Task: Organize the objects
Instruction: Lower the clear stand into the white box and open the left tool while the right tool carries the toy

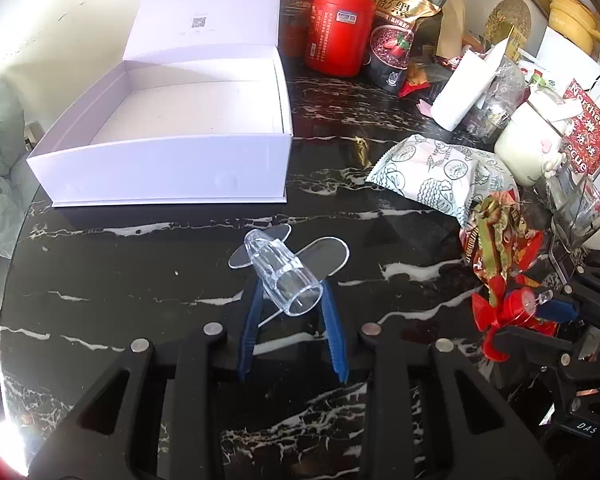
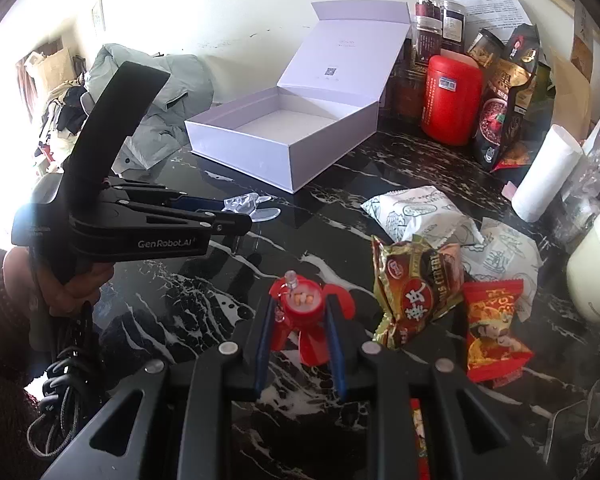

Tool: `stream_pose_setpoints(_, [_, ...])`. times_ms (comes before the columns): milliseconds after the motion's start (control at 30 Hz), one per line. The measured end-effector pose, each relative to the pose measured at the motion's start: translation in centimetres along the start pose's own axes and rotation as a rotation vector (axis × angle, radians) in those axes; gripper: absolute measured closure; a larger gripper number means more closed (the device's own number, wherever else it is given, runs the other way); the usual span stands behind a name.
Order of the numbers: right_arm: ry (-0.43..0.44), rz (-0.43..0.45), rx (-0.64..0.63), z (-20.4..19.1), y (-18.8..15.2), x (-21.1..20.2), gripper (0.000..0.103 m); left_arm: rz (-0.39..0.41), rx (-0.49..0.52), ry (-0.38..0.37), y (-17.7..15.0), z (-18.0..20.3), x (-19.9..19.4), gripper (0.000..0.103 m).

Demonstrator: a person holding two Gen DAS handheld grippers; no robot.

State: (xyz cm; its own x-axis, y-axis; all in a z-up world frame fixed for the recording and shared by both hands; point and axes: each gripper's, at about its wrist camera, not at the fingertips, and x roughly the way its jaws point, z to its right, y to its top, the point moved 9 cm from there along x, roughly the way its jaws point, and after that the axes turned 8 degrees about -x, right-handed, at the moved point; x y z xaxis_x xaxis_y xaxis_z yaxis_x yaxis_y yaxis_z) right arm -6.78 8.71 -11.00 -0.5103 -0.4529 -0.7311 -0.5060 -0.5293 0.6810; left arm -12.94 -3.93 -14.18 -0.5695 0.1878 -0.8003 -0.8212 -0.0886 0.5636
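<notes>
My left gripper (image 1: 290, 288) is shut on a clear plastic piece (image 1: 284, 272) with flat wing-like flaps, held just above the black marble table (image 1: 140, 280). It also shows in the right wrist view (image 2: 244, 204). My right gripper (image 2: 302, 300) is shut on a red plastic toy (image 2: 304, 312) with red blades and a small clear bulb on top. The toy also shows in the left wrist view (image 1: 508, 312). An open white box (image 1: 172, 136) with its lid raised stands empty at the back left, beyond the left gripper; it also shows in the right wrist view (image 2: 284, 136).
Snack packets lie to the right: a white patterned one (image 1: 440, 176), a gold-red one (image 2: 416, 280) and a red one (image 2: 496, 328). A red canister (image 1: 340, 32), dark pouches and jars stand at the back. A white paper roll (image 2: 544, 172) and a cream mug (image 1: 528, 148) stand at the right.
</notes>
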Motion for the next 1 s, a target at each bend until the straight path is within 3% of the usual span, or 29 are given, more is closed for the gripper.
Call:
stream_pose_setpoints(267, [0.005, 0.006, -0.019, -1.1, -0.4, -0.9, 0.078, 0.008, -0.046, -0.013, -1.1, -0.9, -0.9, 0.075])
stream_pose_setpoints(567, [0.023, 0.021, -0.018, -1.6, -0.2, -1.3, 0.078, 0.071, -0.050, 0.009, -0.5, -1.4, -3.3, 0.075])
stream_pose_setpoints(1000, [0.026, 0.081, -0.060, -2.1, 3.4, -2.0, 0.078, 0.145, -0.053, 0.057, 1.3, -2.6, -6.8, 0.075])
